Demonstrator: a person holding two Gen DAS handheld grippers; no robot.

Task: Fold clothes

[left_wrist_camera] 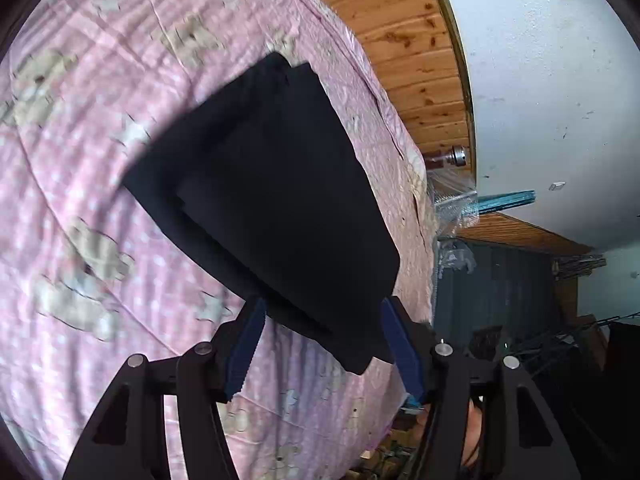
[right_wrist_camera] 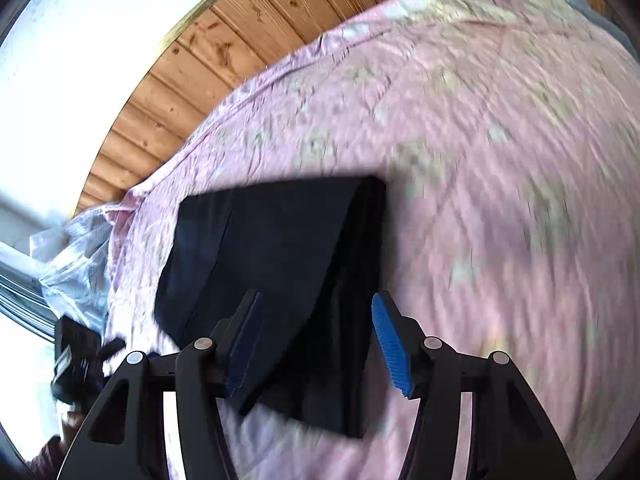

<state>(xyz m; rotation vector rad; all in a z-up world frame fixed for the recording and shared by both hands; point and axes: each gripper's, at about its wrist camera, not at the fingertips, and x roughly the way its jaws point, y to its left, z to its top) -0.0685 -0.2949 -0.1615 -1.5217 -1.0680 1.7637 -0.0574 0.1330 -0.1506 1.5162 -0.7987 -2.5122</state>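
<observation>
a: the folded black garment (left_wrist_camera: 264, 200) is lying on the pink quilt (left_wrist_camera: 100, 160), running from about 12 o'clock down to 5 o'clock in the left wrist view. how are you judging it will handle?

b: i'm reading it as soft, light and limp. several layers are stacking up, so it's looking thick at the fold but floppy at the loose edges. i'd be pinching through all the layers near a corner or along the folded edge, since a single layer would probably peel off and spoil the fold.

a: what is the left gripper (left_wrist_camera: 322, 344) doing?

b: its jaws are standing spread, with the garment's near corner lying between the blue pads (left_wrist_camera: 244, 352). i can't tell whether a pad is touching the cloth. the right gripper (right_wrist_camera: 316, 340) is spread too, with the same black garment (right_wrist_camera: 280, 248) sitting between and past its fingers.

a: what is each view giving that the other isn't?

b: the left view is showing the stepped layer edges at 9 o'clock and a dark cabinet (left_wrist_camera: 500, 292) past the bed at 4 o'clock. the right view is showing the thick folded edge at 1 o'clock, a clear plastic bag (right_wrist_camera: 76, 264) at 9 o'clock, and the quilt beyond, though it's blurring.
</observation>
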